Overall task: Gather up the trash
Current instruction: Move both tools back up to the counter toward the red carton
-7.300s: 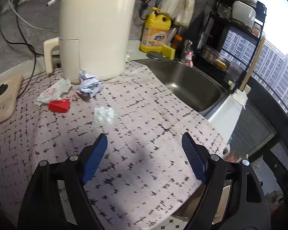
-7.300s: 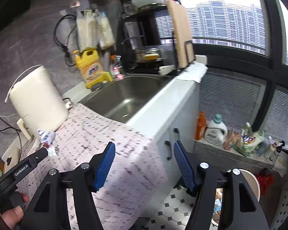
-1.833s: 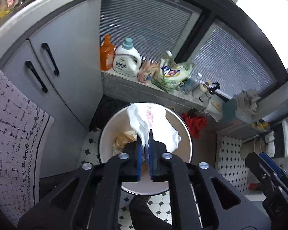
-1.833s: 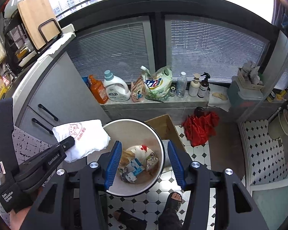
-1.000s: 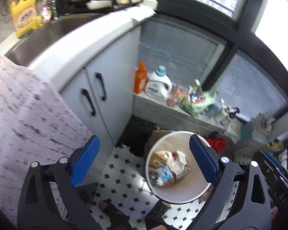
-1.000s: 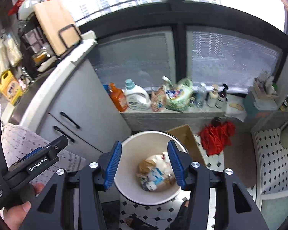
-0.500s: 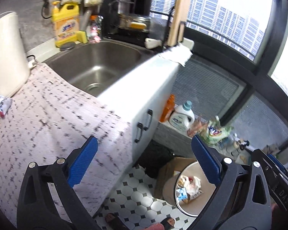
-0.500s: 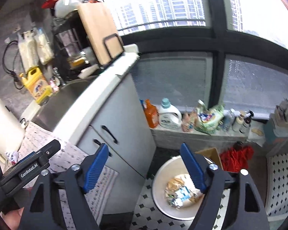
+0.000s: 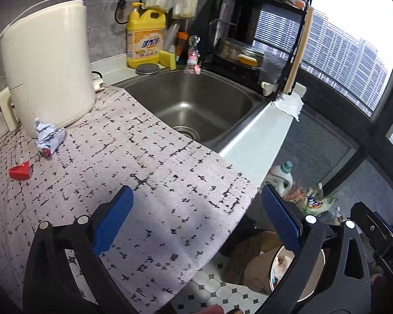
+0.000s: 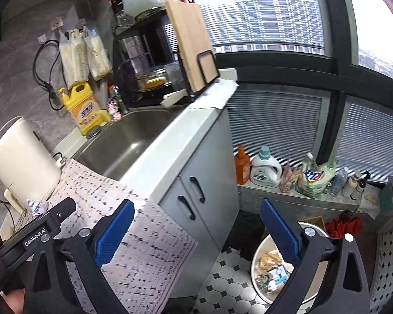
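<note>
Trash lies crumpled beside tongs marked "GenRobot.AI".

Daylight floods through tall windows at two o'clock; grey cabinets stand centre, a black-and-white tiled floor at six o'clock.

From my left wrist view, the cloth-covered counter runs to the sink at its far right; the kettle stands at the back left, with a crumpled wrapper just before its base and a small wedge scrap nearer me, to the left. Behind the sink sit the detergent jug and dish rack. On the floor, right of the cabinet, the trash bin holds scraps, with bottles on the ledge behind it.
</note>
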Motion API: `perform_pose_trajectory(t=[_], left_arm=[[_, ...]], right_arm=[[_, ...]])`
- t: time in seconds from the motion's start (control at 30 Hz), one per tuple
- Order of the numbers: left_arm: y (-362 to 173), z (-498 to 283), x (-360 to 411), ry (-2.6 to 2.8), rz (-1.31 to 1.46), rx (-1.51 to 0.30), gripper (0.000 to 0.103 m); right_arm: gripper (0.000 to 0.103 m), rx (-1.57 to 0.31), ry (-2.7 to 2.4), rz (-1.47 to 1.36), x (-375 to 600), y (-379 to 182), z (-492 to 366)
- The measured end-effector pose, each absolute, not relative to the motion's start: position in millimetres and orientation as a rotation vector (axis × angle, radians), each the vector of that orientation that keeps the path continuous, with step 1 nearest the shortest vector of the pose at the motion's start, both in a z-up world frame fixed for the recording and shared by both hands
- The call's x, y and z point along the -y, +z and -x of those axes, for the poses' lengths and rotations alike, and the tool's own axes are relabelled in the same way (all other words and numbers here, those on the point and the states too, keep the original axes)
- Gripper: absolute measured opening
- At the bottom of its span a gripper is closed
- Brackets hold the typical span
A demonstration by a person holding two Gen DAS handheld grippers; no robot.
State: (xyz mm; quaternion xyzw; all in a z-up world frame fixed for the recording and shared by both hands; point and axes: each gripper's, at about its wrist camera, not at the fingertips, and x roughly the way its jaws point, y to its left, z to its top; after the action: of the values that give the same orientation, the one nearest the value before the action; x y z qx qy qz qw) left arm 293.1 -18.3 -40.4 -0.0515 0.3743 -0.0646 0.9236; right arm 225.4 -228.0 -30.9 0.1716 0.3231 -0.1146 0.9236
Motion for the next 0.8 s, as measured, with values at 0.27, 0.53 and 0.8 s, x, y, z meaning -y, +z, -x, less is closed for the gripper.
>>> perform_pose_trajectory(t=[0.27,0.53,0.8], left_arm=[[-40,-294,-45,-0.036,0.130,-0.754,0.097],[-48,-295,-113,0.063,0.154,-0.758,0.097],[-58,-295,-184,0.164,0.200,-0.763,0.097]], right_arm=[[0.093,-0.658,-0.154,-0.329,171,-30,-248],[0.092,-0.668,-0.077,-0.296,109,-35,-269],[0.091,-0.689,-0.013,-0.257,49,-38,-284]])
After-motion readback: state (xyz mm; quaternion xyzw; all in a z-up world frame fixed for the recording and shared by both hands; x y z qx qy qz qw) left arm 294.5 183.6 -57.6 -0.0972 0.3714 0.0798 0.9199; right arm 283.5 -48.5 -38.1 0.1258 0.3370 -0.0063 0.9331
